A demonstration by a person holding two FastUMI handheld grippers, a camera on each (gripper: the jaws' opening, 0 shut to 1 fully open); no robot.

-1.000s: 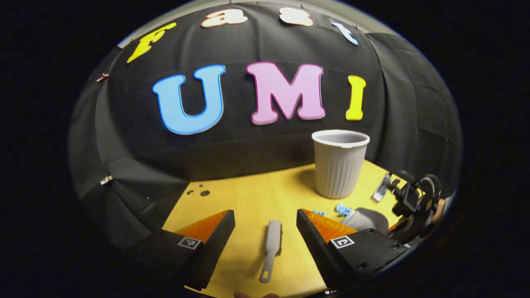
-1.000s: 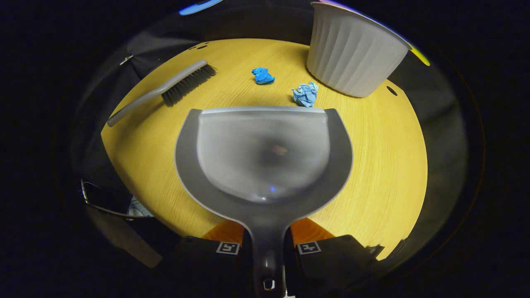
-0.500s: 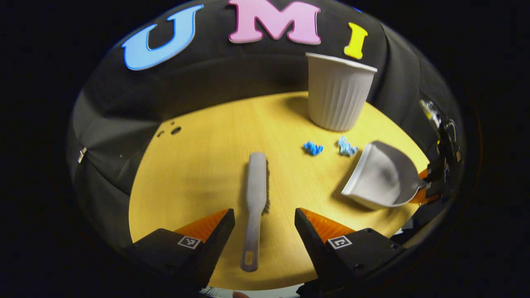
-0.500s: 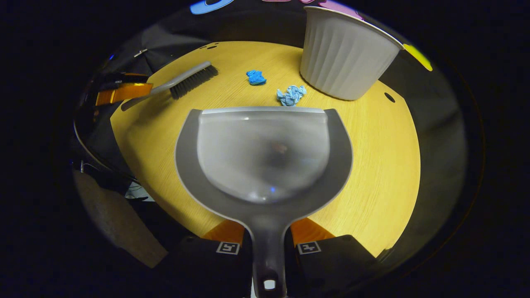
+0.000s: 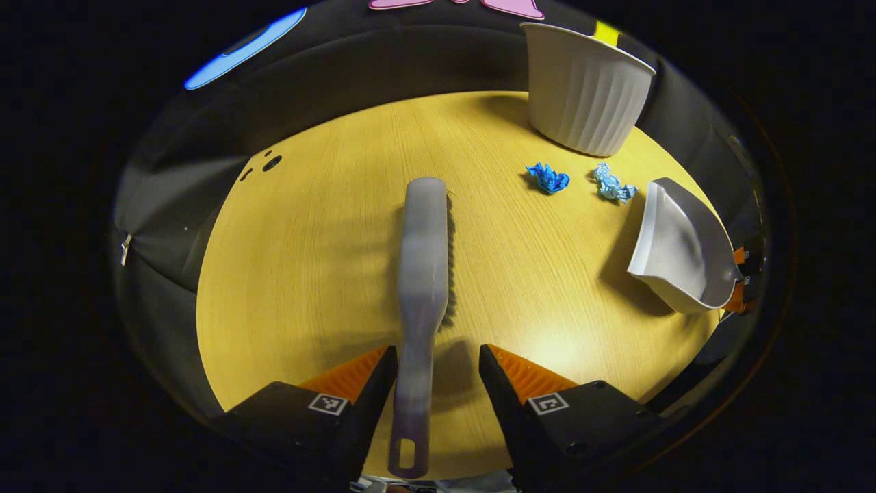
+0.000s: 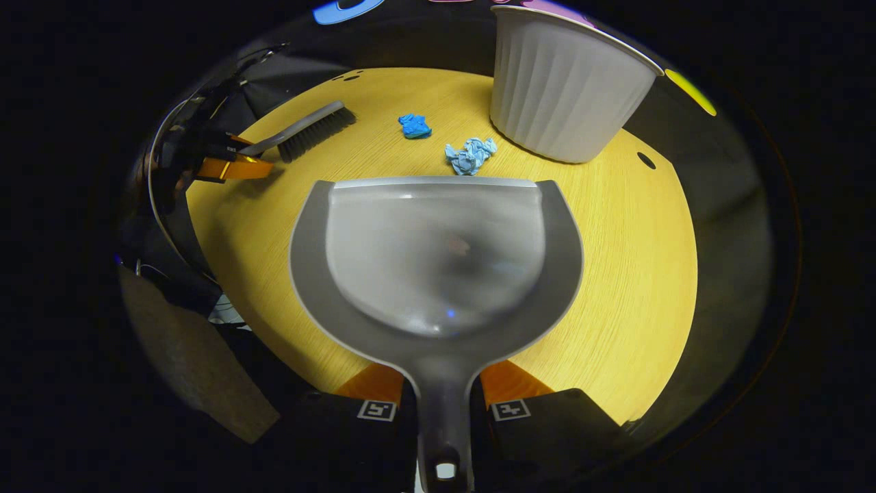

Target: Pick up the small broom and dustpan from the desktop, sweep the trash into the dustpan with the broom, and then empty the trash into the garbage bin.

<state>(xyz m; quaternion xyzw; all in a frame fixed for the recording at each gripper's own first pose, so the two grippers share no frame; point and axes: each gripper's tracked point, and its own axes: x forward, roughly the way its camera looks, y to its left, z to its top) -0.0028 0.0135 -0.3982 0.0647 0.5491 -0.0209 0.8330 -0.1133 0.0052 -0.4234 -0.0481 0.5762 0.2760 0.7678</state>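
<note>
The small grey plastic broom [image 5: 424,274], likely light, stiff and a little slick, lies flat on the yellow wooden table [image 5: 308,260] and is best taken by its slim handle, which sits between the left gripper's [image 5: 434,363] open jaws, nearer the left one.

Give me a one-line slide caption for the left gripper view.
Open left gripper straddles the broom handle on the desk; right gripper holds the dustpan.

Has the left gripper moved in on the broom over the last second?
Yes. In the right gripper view the left gripper now sits at the handle end of the broom, which lies unmoved on the desktop; a second ago that spot was bare.
</note>
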